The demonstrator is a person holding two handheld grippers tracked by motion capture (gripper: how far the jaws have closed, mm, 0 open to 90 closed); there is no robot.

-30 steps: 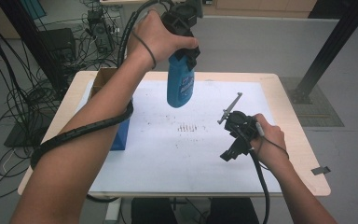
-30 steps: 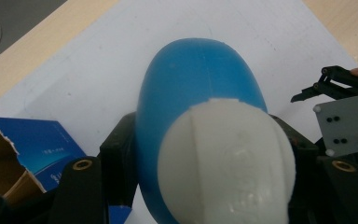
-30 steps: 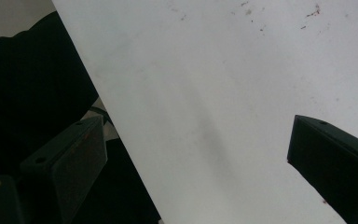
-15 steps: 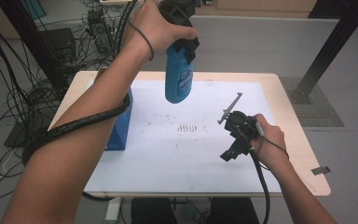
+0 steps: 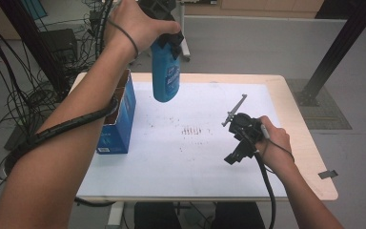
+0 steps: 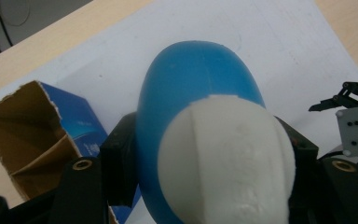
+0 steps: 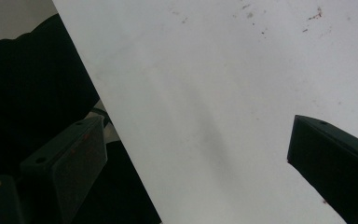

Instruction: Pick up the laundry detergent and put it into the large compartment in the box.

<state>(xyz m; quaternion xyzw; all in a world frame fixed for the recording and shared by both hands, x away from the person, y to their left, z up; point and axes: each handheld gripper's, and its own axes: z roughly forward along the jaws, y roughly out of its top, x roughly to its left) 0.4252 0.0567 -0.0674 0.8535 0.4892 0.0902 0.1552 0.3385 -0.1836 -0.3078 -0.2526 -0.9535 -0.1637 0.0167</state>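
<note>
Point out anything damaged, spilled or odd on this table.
The blue carton at the table's left edge has a ragged, torn-open top. Small reddish-brown specks stain the middle of the white sheet. Nothing else stands out.

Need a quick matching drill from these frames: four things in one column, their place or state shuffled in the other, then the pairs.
1. blue bottle
2. blue box
3. left hand-held gripper
4. right hand-held gripper

A. top open, standing at the table's left edge
B. jaws apart, nothing between them
C. held in the air above the white sheet
D. clamped shut on the bottle

Pairs: 1-C, 2-A, 3-D, 4-B
</note>
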